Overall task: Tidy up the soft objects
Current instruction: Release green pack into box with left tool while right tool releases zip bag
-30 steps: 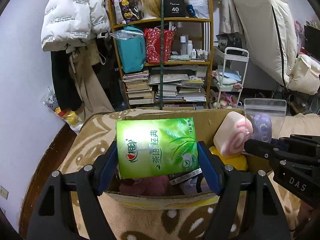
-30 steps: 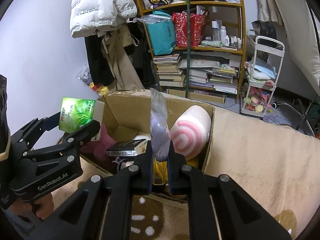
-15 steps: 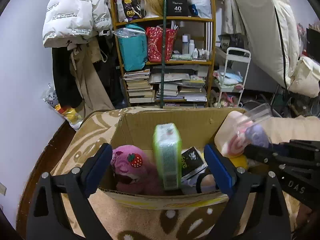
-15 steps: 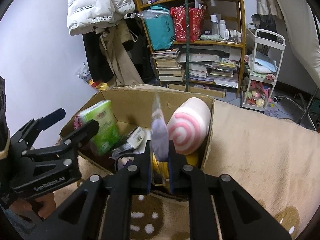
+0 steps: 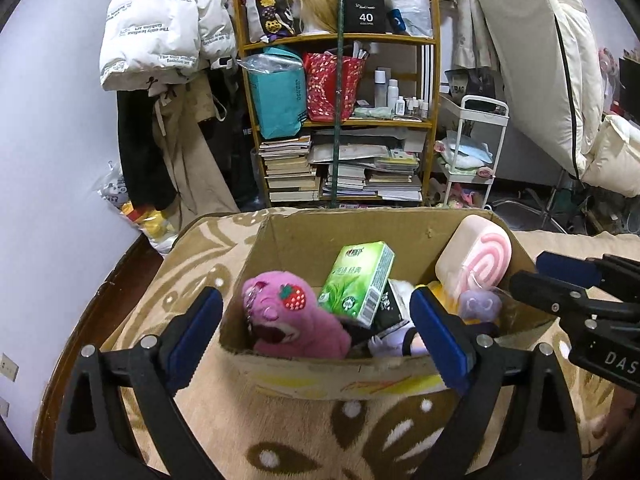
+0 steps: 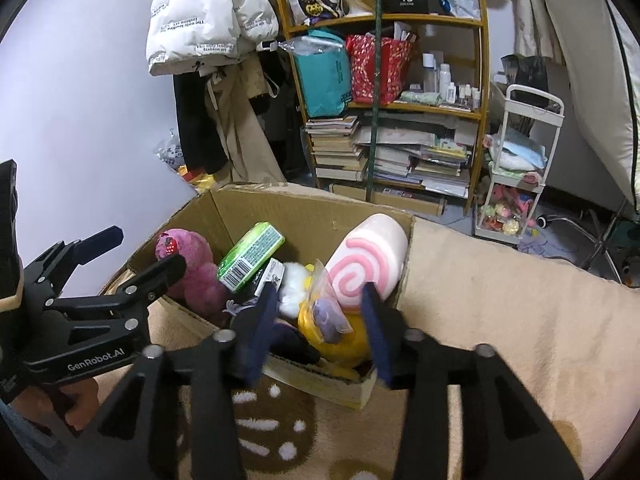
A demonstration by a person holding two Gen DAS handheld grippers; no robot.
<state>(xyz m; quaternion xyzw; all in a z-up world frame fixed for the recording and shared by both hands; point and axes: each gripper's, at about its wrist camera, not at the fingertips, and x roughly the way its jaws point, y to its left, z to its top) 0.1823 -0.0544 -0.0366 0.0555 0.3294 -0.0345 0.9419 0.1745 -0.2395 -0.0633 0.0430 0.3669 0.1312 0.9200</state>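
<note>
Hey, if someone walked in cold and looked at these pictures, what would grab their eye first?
Probably the cardboard box on the patterned blanket, crammed with soft things: a pink plush toy at its left, a green tissue pack leaning in the middle, and a pink swirl cushion propped in the right corner. Next, the two open grippers, left gripper and right gripper, hanging over the box's near edge, the right one's jaws opening above a small bagged purple toy.
</note>
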